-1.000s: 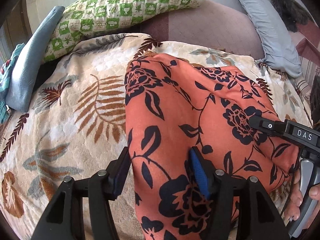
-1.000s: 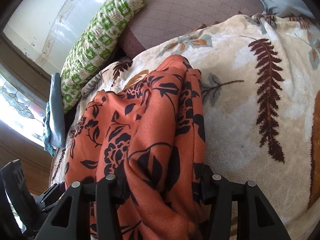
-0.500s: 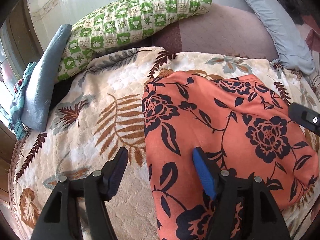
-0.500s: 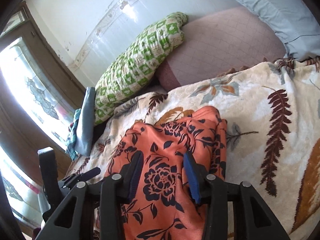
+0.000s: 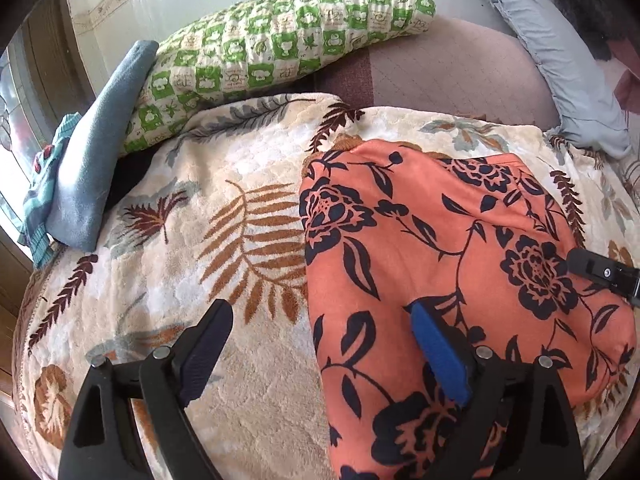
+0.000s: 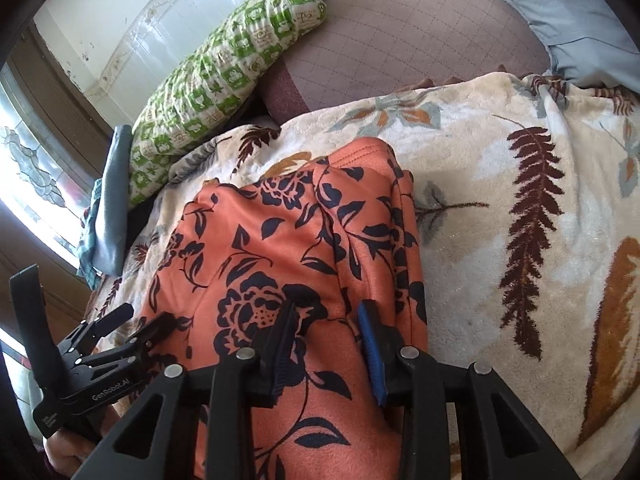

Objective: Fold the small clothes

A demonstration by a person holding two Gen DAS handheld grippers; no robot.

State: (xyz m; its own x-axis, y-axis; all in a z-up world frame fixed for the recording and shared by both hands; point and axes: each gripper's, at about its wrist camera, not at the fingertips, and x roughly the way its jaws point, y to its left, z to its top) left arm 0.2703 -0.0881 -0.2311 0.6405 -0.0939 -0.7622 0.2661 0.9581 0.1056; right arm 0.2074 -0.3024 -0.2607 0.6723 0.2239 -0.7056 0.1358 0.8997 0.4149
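An orange garment with black flowers (image 5: 440,248) lies folded on a cream leaf-print blanket (image 5: 208,232). It also shows in the right wrist view (image 6: 280,248). My left gripper (image 5: 320,324) is open, above the garment's near left edge, holding nothing. My right gripper (image 6: 328,312) is open above the garment's near right part, holding nothing. The right gripper's tip shows at the right edge of the left wrist view (image 5: 600,272). The left gripper shows at the lower left of the right wrist view (image 6: 104,340).
A green checked pillow (image 5: 272,48) lies at the back. A mauve quilted cushion (image 5: 448,68) and a grey-blue pillow (image 5: 560,60) lie at the back right. Folded blue-grey cloth (image 5: 96,152) lies at the left edge, by a window (image 6: 28,184).
Both grippers have let go of the garment and pulled back. The garment has dropped flat onto the blanket. The right gripper's jaws have opened.
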